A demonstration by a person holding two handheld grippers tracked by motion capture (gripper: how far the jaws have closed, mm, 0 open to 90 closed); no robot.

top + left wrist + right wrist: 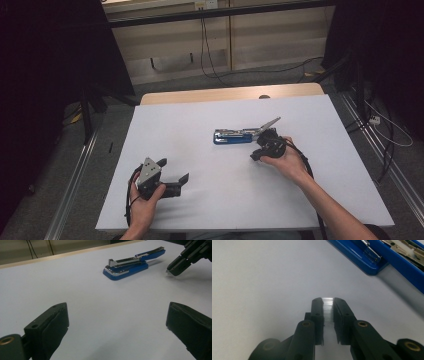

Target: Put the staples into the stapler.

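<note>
- White tabletop (200,200) fills the middle of the high view, with grey floor and dark stands around it.
- A blue stapler (235,135) lies opened out flat near the table's centre, its metal arm swung toward the right.
- The right gripper (328,301) sits just beside the stapler, jaws clamped on a silvery strip of staples (328,310).
- The left gripper (175,172) rests near the table's front left, well apart from the stapler, jaws spread wide with nothing between them.
</note>
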